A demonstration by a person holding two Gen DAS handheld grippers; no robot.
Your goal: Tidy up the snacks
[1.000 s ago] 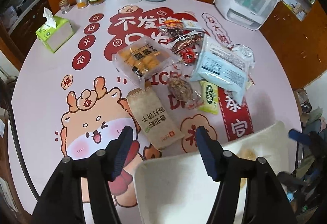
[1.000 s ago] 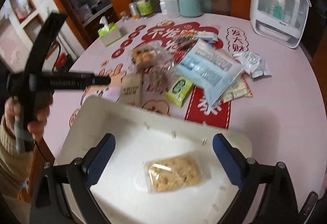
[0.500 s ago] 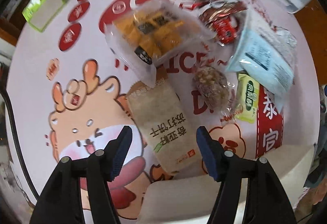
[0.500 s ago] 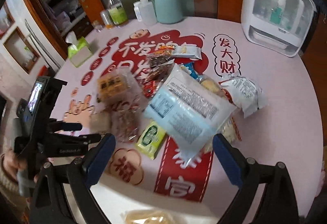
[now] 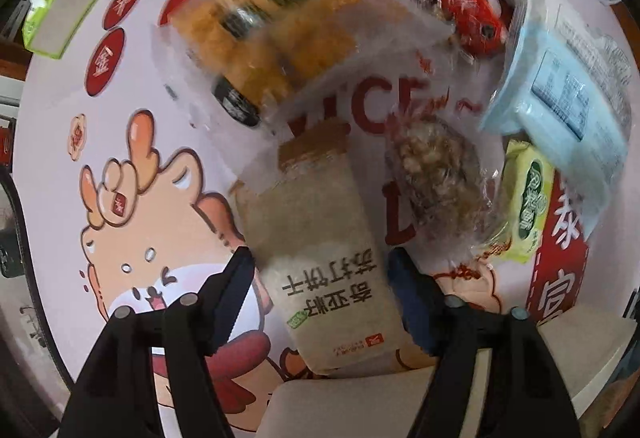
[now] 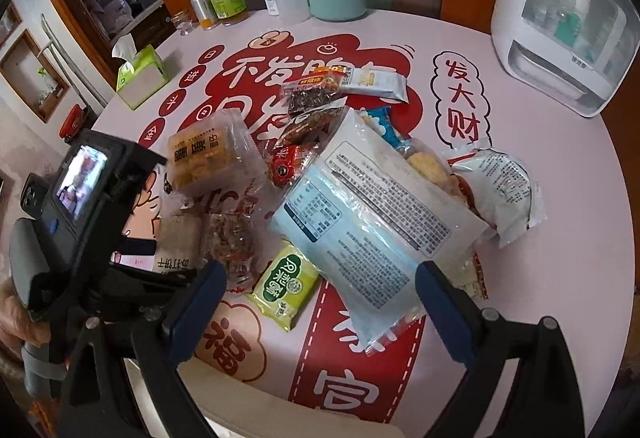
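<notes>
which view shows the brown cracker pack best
The left wrist view: the brown cracker pack lies full length in the centre between the open fingers of the left gripper, its print readable. In the right wrist view the pack is partly hidden behind the left gripper.

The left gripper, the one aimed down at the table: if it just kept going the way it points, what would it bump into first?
Most likely the tan cracker packet. The left gripper points down with its open jaws on either side of that packet, nothing else between them. How far above it the tips are is unclear.
</notes>
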